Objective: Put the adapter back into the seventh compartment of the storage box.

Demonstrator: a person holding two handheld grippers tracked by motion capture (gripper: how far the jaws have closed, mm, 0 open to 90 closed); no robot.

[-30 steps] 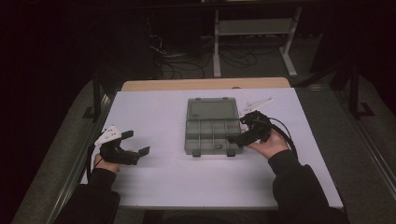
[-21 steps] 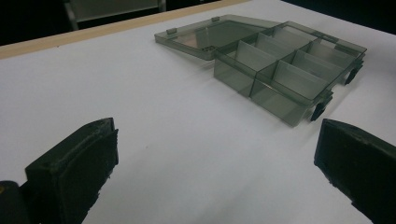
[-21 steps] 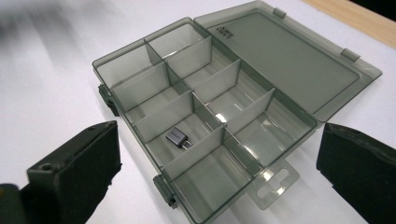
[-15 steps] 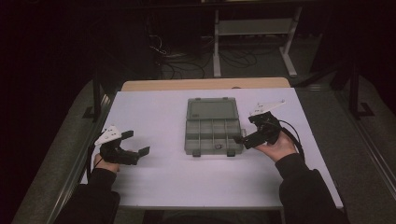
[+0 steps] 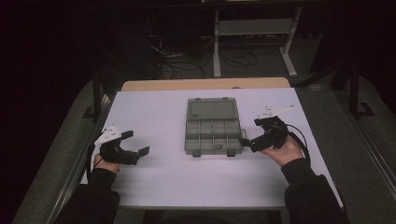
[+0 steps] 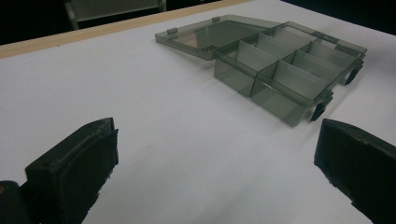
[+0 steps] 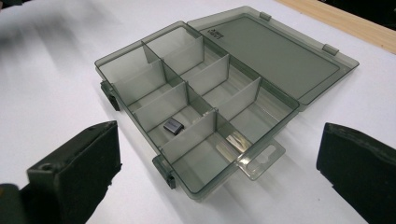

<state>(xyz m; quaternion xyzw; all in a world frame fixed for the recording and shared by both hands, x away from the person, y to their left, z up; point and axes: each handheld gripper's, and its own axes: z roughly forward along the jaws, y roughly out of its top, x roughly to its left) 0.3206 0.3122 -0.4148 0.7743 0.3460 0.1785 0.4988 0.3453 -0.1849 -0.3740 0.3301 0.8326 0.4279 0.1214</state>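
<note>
while both tools (image 5: 135, 143) (image 5: 249, 142) gape empty, the organizer box (image 5: 212, 135) lies lengthwise across, lid away.

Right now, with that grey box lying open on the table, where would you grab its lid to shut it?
Take the lid by its far free edge, beside the two small tabs, coming from the table's far side. It lies flat, hinged to the tray along its near edge, so only that edge can lift.

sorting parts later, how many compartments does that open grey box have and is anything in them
8, in two rows of four across the organizer box: one row along the hinged lid, one along the latch side. One latch-side compartment holds a small dark part; the others look empty.
</note>
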